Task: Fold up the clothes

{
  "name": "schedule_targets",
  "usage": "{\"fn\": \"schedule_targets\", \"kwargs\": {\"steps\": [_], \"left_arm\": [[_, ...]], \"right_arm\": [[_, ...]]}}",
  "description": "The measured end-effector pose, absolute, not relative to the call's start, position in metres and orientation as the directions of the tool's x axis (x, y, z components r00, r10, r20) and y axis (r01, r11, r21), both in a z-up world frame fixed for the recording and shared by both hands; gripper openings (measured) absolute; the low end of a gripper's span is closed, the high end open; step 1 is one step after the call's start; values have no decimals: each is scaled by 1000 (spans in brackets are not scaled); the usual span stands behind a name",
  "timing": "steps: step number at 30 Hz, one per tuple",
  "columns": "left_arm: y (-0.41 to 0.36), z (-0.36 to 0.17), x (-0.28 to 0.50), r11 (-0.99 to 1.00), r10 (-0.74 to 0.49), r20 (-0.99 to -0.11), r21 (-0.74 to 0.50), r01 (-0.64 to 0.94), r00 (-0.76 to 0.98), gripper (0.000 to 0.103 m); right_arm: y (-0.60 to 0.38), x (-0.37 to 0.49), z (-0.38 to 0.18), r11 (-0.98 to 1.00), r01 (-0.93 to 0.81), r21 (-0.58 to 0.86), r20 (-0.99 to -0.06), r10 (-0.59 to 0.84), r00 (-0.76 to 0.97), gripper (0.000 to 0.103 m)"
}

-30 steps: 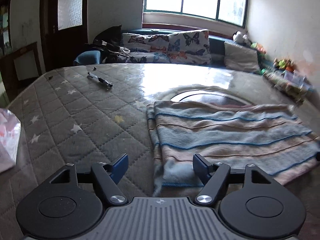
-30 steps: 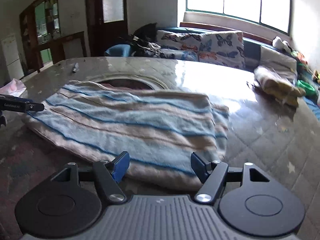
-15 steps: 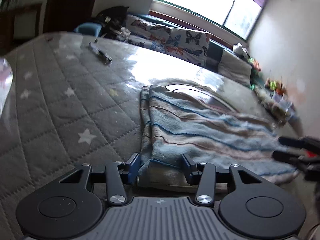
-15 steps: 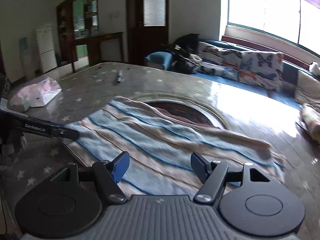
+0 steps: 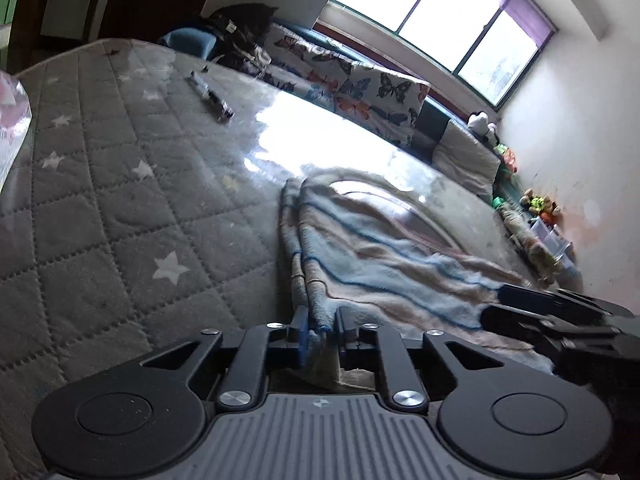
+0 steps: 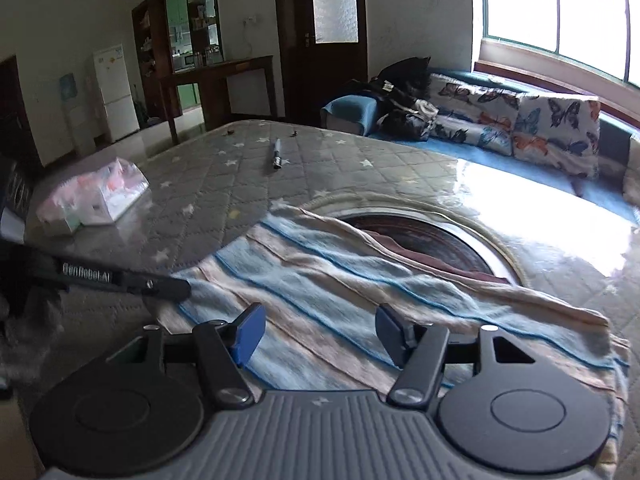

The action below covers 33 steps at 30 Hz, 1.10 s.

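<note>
While the left hand-held gripper (image 5: 320,330) is pinching the near left corner of the soft striped blue and tan cloth (image 5: 384,256), its two blue pads are sitting close together with the layered edge squeezed between them. The right hand-held gripper (image 6: 318,332) is hanging just over the near edge of the same cloth, more to the right, and its blue pads are standing wide apart with nothing in them.

That cloth is lying already folded over on the grey quilted mattress with white stars (image 5: 120,208), partly covering a round dark ring printed on it. A black pen (image 6: 277,154) is lying far off near the back, and a pink and white plastic pack (image 6: 96,196) is sitting well apart on the left. Butterfly cushions (image 6: 520,128) are leaning under the window.

I think the step going on is grabbing the near edge for one more fold. Next, the right one probably needs to come down and close on its part of the edge. Then both should lift together and carry it over evenly, so the layers are not slipping apart.
</note>
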<state>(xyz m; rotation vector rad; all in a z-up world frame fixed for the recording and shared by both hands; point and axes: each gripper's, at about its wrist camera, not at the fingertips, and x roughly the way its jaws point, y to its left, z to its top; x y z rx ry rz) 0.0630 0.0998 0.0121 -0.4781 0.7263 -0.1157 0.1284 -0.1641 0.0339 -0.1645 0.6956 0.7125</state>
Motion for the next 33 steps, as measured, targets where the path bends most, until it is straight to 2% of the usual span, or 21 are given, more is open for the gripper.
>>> {"fn": "schedule_targets", "kwargs": {"steps": [7,11,18,20,21,22,26,29,31,33], "left_arm": [[89,32,60,884,-274,-572,-467,-32,773,13],[78,41,62,882,-292,-552,-472,-4,781,12],[62,45,72,880,-321,-535,-474,37,781,12],[59,45,74,878,-331,-534,-476,48,778,12],[58,45,75,878,-335,-534,-476,51,776,12],[57,44,75,877,-339,-534,-477,55,775,12],[57,46,73,875,-359,-519,-477,86,776,15],[55,53,64,871,-399,-474,-463,163,785,22],[51,58,56,867,-428,-445,-448,218,787,43],[46,62,48,863,-451,-421,-431,264,787,46]], "right_arm": [[-126,167,50,712,-668,216,-675,604,425,59],[-93,184,53,684,-688,242,-706,611,358,60],[-56,192,43,679,-716,165,-797,519,309,59],[-45,194,39,676,-724,141,-821,489,297,54],[-40,195,38,674,-728,129,-832,473,290,46],[-38,196,36,673,-729,123,-840,462,285,34],[-60,198,42,698,-701,146,-817,484,312,15],[-79,199,47,717,-677,166,-795,503,338,10],[-91,199,51,729,-660,180,-780,515,356,9],[-104,200,54,740,-644,194,-765,525,373,9]]}}
